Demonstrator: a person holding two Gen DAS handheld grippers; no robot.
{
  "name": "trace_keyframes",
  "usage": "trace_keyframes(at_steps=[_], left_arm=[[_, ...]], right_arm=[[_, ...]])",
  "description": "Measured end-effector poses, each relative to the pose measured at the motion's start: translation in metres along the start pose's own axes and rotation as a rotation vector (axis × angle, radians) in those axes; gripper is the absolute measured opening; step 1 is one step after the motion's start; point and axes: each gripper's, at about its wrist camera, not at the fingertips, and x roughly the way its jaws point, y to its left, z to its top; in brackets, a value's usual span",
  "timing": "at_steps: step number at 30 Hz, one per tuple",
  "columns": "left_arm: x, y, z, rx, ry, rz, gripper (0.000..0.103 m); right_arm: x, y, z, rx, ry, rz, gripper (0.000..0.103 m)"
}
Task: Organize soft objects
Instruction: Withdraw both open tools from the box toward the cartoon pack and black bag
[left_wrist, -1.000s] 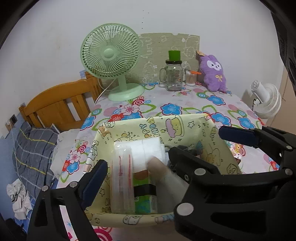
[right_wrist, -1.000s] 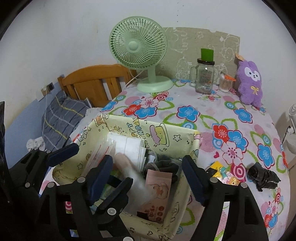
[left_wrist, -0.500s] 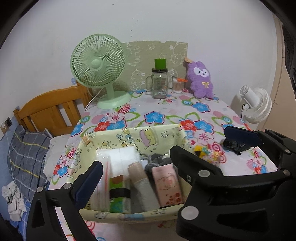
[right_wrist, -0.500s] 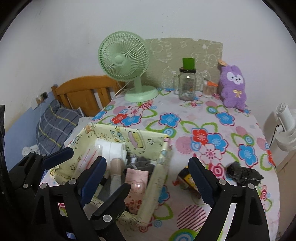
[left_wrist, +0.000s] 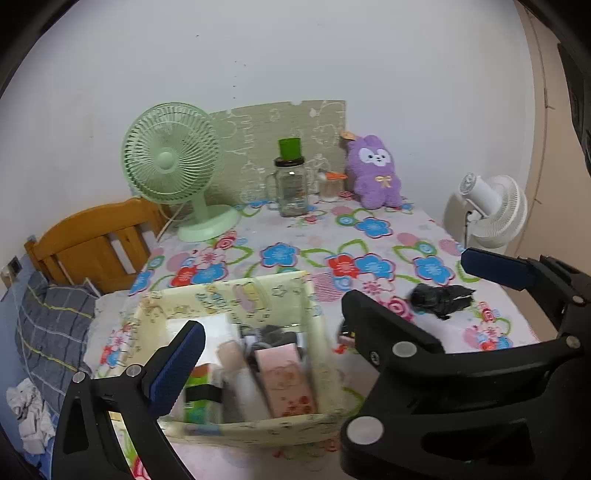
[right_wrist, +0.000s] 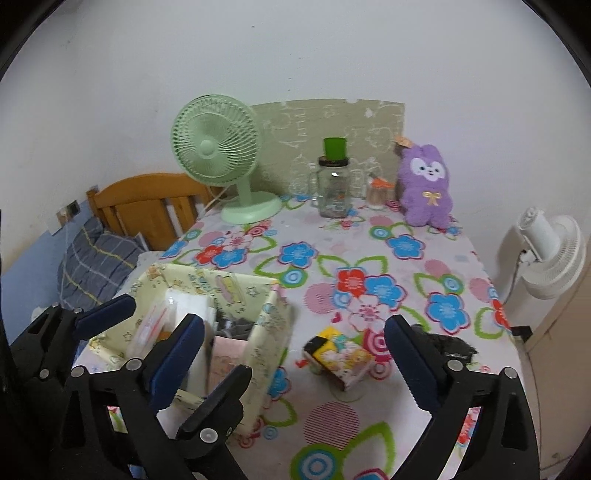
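Note:
A yellow cartoon-print fabric basket (left_wrist: 221, 291) (right_wrist: 267, 332) stands on the flowered table near its front left corner. In it lie white tissue packs, a beige roll (left_wrist: 236, 369) and a pink packet (left_wrist: 284, 380). My left gripper (left_wrist: 306, 328) hangs open above the basket, holding nothing. Its right finger is hidden behind the right gripper's black finger. My right gripper (right_wrist: 293, 321) hovers over the basket's right wall, jaws opening, nothing between them. A small colourful pack (right_wrist: 340, 358) and a crumpled black item (right_wrist: 450, 345) (left_wrist: 439, 299) lie on the cloth to the right. A purple plush (right_wrist: 424, 192) sits at the back.
A green desk fan (left_wrist: 170, 166), a glass jar with a green lid (left_wrist: 291, 184) and a small cup stand along the back wall. A white fan (left_wrist: 487, 210) stands beyond the table's right edge. A wooden headboard (left_wrist: 92, 240) and plaid bedding lie left.
Both grippers have drawn back and up from the basket and swung right. The beige roll once between the fingers now lies in the basket. The right jaws have widened.

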Motion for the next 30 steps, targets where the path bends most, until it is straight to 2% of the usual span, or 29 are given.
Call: trace_keyframes(at_steps=[12,15,21,25,30], left_arm=[[-0.003,-0.044,0.006,0.013,-0.020,-0.036,0.102],[-0.003,-0.055,0.008,0.019,-0.024,-0.047,0.099],[0.003,-0.069,0.009,0.023,-0.014,-0.057,0.099],[0.007,-0.078,0.008,0.033,-0.012,-0.059,0.093],[0.015,-0.086,0.006,0.030,-0.001,-0.068,0.093]], right_arm=[[-0.022,-0.044,-0.008,0.054,-0.021,-0.052,0.102],[-0.027,-0.055,-0.010,0.061,-0.033,-0.073,0.103],[-0.032,-0.069,-0.013,0.054,-0.043,-0.106,0.103],[-0.032,-0.078,-0.016,0.053,-0.045,-0.123,0.103],[-0.030,-0.087,-0.020,0.051,-0.036,-0.136,0.103]])
